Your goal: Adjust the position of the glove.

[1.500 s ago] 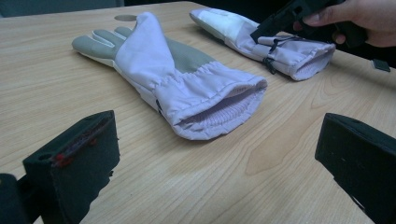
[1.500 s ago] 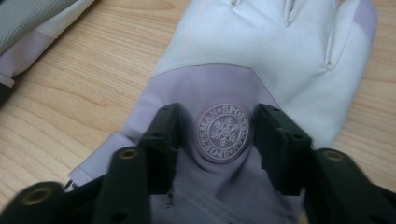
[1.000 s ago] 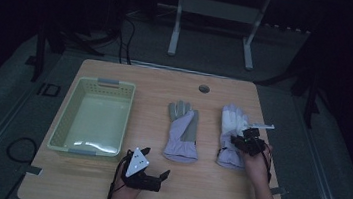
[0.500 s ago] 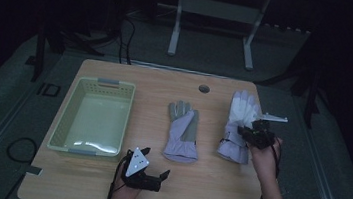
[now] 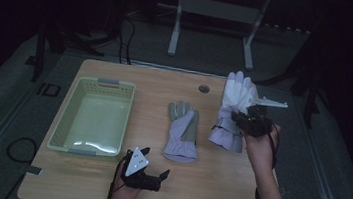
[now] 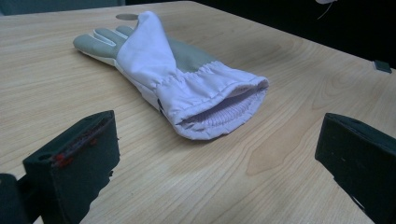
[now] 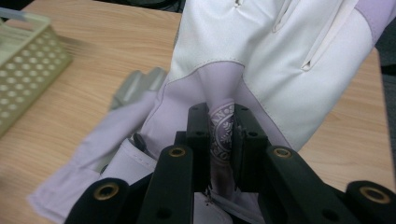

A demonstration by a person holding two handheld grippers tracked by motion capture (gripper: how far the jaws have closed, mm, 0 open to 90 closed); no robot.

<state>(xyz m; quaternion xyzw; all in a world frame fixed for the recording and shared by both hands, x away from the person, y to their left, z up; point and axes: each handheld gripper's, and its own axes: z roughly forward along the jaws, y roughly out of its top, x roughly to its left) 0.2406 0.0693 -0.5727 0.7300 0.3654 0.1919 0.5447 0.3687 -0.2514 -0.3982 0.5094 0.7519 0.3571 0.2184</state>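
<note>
Two white and lilac gloves are on the wooden table (image 5: 104, 187). The right glove (image 5: 236, 93) is lifted off the table with its fingers pointing up and away, and its cuff (image 5: 224, 139) still hangs near the tabletop. My right gripper (image 5: 241, 118) is shut on a fold of its lilac back (image 7: 223, 135), which is pinched between the two black pads. The other glove (image 5: 182, 130) lies flat at the table's middle, grey palm side up, and in the left gripper view its open cuff (image 6: 224, 112) faces me. My left gripper (image 5: 163, 174) rests near the front edge, jaws wide apart, nothing between them.
A pale green plastic basket (image 5: 93, 116) stands empty on the left of the table. A round cable hole (image 5: 204, 88) sits near the far edge. Beyond the table are a metal stand (image 5: 214, 13) and dark floor with cables.
My right gripper has risen and moved away from the front edge, drawing the right glove up off the table. The left gripper and the middle glove have stayed in place.
</note>
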